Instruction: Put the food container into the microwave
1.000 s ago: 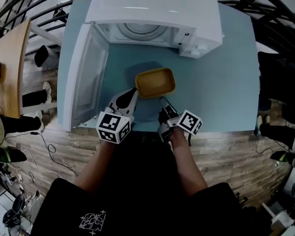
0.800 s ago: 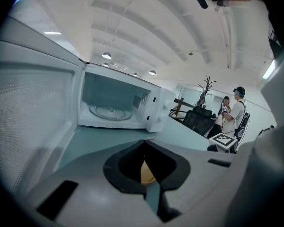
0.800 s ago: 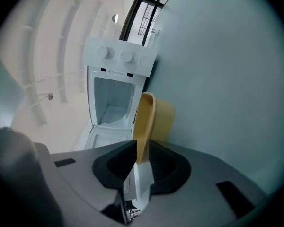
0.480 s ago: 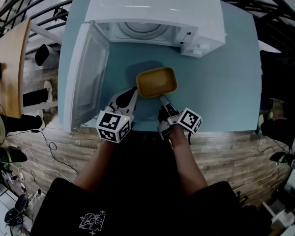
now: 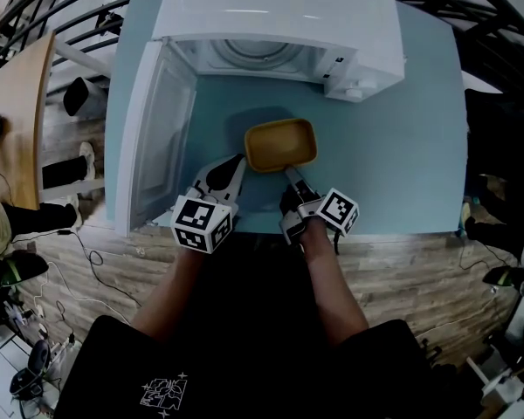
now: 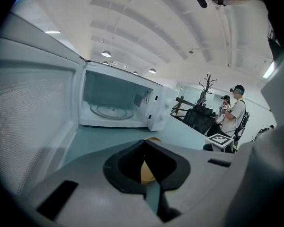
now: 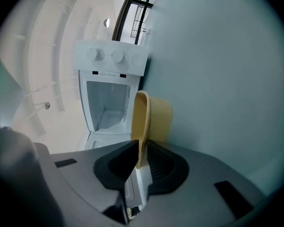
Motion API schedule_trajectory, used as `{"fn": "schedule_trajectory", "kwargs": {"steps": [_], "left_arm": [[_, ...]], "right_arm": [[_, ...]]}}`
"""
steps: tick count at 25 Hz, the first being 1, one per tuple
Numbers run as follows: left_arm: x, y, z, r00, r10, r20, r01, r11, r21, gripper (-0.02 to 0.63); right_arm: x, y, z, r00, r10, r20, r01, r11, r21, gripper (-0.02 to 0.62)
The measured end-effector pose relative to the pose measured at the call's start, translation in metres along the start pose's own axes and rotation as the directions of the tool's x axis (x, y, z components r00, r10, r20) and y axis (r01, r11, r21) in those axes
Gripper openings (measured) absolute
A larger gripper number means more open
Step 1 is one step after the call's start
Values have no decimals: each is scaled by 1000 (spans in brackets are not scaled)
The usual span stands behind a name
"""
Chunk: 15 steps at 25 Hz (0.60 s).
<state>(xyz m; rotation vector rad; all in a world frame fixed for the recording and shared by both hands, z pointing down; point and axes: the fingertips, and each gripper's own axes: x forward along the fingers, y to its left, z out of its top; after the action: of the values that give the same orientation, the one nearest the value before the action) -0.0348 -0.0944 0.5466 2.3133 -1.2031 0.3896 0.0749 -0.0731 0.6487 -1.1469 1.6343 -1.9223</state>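
Head view: one white microwave [image 5: 271, 7] stands on the teal counter [image 5: 402, 129], well ahead of both tools, with its door [image 5: 157, 138] swung open to the left. One yellow food container [image 5: 280, 144] sits on the counter between the tools and the oven mouth. The left tool [image 5: 234, 166] has its tips at the container's near left corner. The right tool [image 5: 290, 175] meets the container's near edge.

Left gripper view: the left tool's jaws are together at the tips and clamp nothing. The yellow of the container shows through the gap behind them and just past them. Ahead and to the left lies the open oven cavity with one glass turntable [image 6: 108, 110]. One person [image 6: 234, 112] stands far off to the right.

Right gripper view: the right tool's jaws are clamped on the container's rim, one jaw on each side of the wall. Beyond the container is the microwave's panel with three dials [image 7: 116, 56]. A strip of print under them is too small to read.
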Motion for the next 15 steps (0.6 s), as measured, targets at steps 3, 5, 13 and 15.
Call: {"fn": "schedule_trajectory", "kwargs": {"steps": [3,5,13,15], "left_arm": [[-1,4,-1,1000,0,-4,0,1000,-1,8],[-1,6,-1,1000,0,-6,0,1000,-1,8],[0,10,2,1000,-6,-7,6,1000,-1,8],[1,11,5,1000,-7,-5,7,1000,-2,8]], "right_arm": [[3,-1,-2,1000,-3,0,3,1000,11,48],[4,-2,-2,1000,-6,2,6,1000,19,38],[5,3,1,1000,-3,12,2,1000,26,23],[6,6,2,1000,7,11,-7,1000,24,21]]}}
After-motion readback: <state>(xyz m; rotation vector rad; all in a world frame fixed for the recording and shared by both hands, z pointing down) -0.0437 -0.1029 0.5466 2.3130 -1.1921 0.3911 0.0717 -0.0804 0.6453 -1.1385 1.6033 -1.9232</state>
